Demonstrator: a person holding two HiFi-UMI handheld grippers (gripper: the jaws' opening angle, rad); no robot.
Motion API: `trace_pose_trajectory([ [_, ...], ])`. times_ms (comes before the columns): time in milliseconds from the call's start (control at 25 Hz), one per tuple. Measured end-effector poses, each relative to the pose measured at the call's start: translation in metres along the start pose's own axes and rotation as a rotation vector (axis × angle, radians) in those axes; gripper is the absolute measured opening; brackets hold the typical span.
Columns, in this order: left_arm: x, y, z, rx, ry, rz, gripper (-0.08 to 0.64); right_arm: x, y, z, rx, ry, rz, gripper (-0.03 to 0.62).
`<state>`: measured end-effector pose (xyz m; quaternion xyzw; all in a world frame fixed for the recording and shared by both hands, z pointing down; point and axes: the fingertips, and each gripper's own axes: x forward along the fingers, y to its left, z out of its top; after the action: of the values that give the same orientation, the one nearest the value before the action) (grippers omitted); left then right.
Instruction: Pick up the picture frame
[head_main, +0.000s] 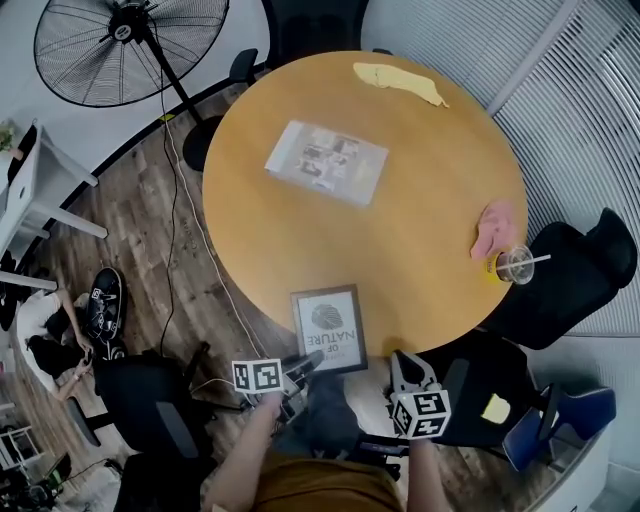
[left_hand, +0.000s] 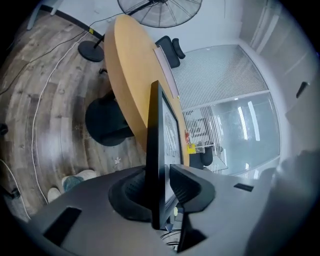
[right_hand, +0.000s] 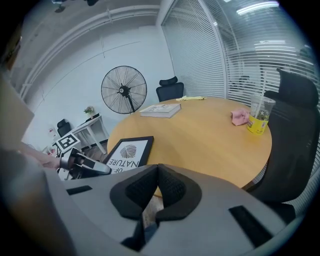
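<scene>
A black picture frame (head_main: 328, 328) with a leaf print lies at the near edge of the round wooden table (head_main: 430, 200), its near end hanging over the rim. My left gripper (head_main: 305, 362) reaches in from the near left and is shut on the frame's near left corner. In the left gripper view the frame (left_hand: 156, 150) stands edge-on between the two pads of my left gripper (left_hand: 161, 172), which press on both its faces. My right gripper (head_main: 405, 365) hovers off the table edge, right of the frame. Its jaws (right_hand: 158, 172) are shut with nothing in them, the frame (right_hand: 129, 152) lying ahead to the left.
A flat book (head_main: 327, 161) lies mid-table, a yellow cloth (head_main: 400, 82) at the far edge. A pink cloth (head_main: 495, 228) and a plastic cup with a straw (head_main: 515, 265) sit at the right rim. Black chairs (head_main: 570, 270) stand around, a floor fan (head_main: 125, 45) far left.
</scene>
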<state>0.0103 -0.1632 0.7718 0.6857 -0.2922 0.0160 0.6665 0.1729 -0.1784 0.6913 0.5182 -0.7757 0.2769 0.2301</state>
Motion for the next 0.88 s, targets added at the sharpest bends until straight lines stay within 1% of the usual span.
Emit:
trace_pose_trajectory([
  [320, -0.001, -0.007, 0.000, -0.035, -0.005, -0.033, 0.108, -0.013, 0.002, 0.009, -0.001, -0.023, -0.013, 0.012],
  [520, -0.003, -0.017, 0.002, -0.004, -0.017, -0.051, 0.085, -0.020, 0.003, 0.012, -0.003, -0.042, -0.024, 0.012],
  [720, -0.004, -0.036, 0.007, 0.017, -0.023, -0.081, 0.048, -0.028, 0.012, 0.018, -0.002, -0.069, -0.021, 0.012],
  [880, -0.007, -0.048, 0.009, 0.040, -0.016, -0.080, 0.043, -0.036, 0.017, 0.024, 0.017, -0.101, -0.026, 0.012],
])
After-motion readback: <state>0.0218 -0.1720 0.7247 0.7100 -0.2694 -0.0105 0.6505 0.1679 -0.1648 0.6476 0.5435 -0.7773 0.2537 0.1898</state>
